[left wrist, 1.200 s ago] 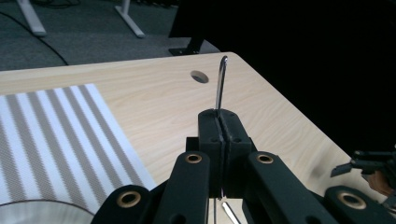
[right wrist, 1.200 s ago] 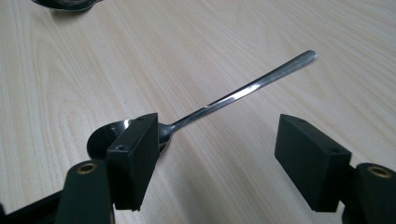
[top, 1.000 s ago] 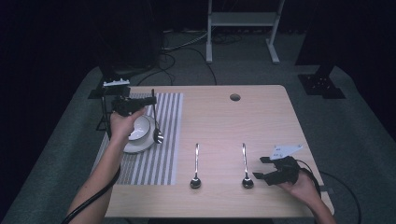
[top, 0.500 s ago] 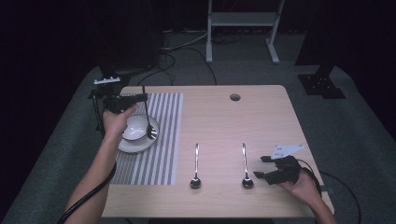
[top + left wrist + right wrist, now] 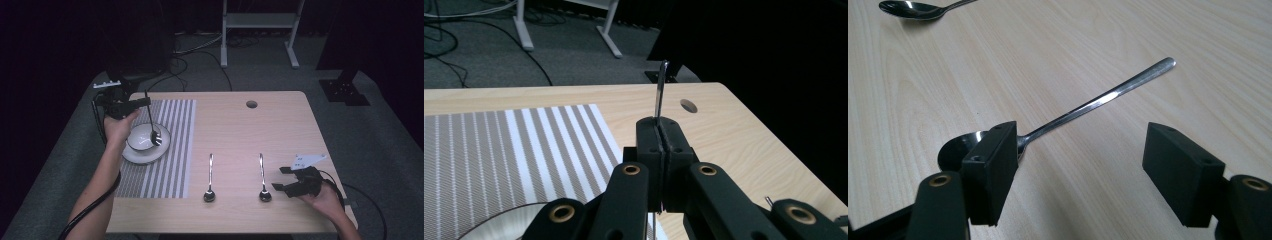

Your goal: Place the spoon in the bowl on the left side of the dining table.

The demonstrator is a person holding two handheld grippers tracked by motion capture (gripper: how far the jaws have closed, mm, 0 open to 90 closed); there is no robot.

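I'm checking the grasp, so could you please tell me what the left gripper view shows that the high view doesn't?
Left gripper view: the left gripper shut on the held spoon, close up. High view: that spoon's tip down in the white bowl, two lying spoons, the right gripper. Both: striped mat, table hole.

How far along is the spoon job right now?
Done: nothing fully placed yet. In hand: the left gripper is shut on a spoon, its bowl end in the white bowl on the plate. Left: two spoons lie on the table; the right gripper is open beside the nearer one.
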